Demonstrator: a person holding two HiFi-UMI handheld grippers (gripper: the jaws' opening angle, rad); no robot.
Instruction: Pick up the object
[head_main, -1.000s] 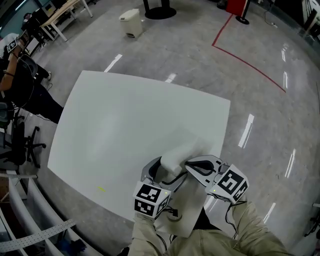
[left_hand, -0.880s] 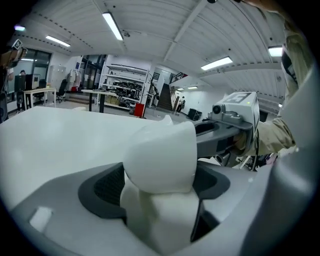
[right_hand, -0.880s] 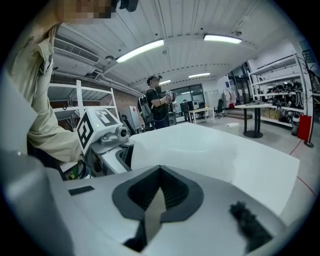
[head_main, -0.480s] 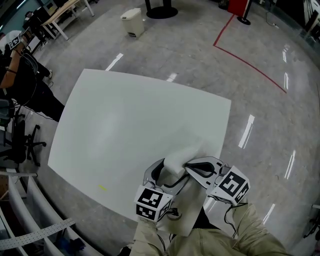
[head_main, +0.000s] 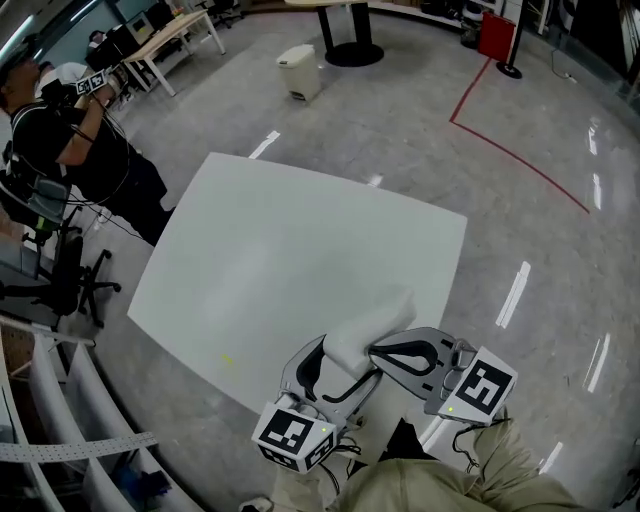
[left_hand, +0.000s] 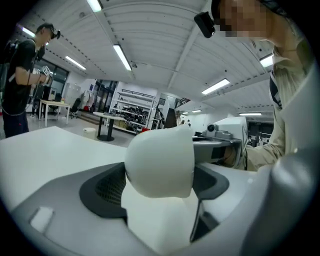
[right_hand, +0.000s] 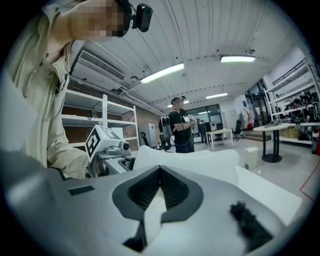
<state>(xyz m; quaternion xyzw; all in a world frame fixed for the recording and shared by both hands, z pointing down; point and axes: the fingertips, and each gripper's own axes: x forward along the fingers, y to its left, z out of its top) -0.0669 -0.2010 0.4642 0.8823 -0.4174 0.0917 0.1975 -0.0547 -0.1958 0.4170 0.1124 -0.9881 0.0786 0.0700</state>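
A white rounded block (head_main: 372, 318) lies over the near edge of the white table (head_main: 280, 240). Its near end sits between the jaws of my left gripper (head_main: 338, 358), whose dark pads touch it on both sides. In the left gripper view the white block (left_hand: 160, 162) fills the gap of the left gripper (left_hand: 160, 186). My right gripper (head_main: 378, 352) is just right of the block with its fingertips together and nothing between them. In the right gripper view the right gripper (right_hand: 160, 170) points at the block (right_hand: 200, 157), with the left gripper's marker cube (right_hand: 102, 140) beyond.
A person in black (head_main: 70, 130) stands at the far left beside an office chair (head_main: 60, 280). A white bin (head_main: 302, 70) and a round table base (head_main: 350, 50) stand on the floor beyond the table. A red line (head_main: 520, 155) crosses the floor at right.
The head view has swung, so the table sits further right and lower in frame. The left jaws have drawn in on the white block. Both grippers stay at the table's near edge.
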